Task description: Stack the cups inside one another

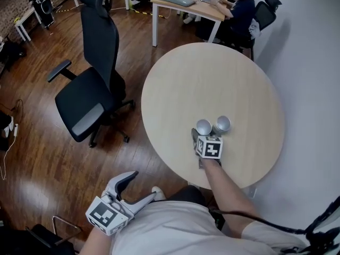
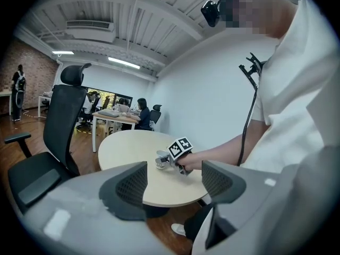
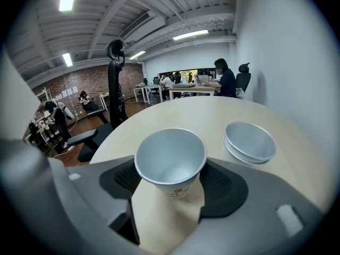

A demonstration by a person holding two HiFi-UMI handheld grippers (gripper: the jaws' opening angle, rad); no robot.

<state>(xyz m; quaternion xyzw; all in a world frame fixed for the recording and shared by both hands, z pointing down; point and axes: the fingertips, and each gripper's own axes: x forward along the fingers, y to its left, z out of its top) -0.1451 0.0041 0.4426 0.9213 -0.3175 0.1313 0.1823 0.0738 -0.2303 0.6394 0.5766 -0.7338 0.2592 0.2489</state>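
A white paper cup (image 3: pixel 170 161) stands upright between the jaws of my right gripper (image 3: pixel 171 187), which is shut on it, the pads meeting its sides near the rim. In the head view this cup (image 1: pixel 203 126) sits just ahead of the right gripper (image 1: pixel 201 136) on the round table (image 1: pixel 212 78). Close to its right is a short stack of two nested cups (image 3: pixel 249 142), also white (image 1: pixel 222 124). My left gripper (image 1: pixel 144 186) hangs off the table beside the person's body, open (image 2: pixel 174 187) and holding nothing.
A black office chair (image 1: pixel 93 84) stands left of the table. A white wall (image 1: pixel 313 89) runs along the right side. Desks with seated people (image 1: pixel 234 9) are at the far end. The floor is dark wood (image 1: pixel 32 158).
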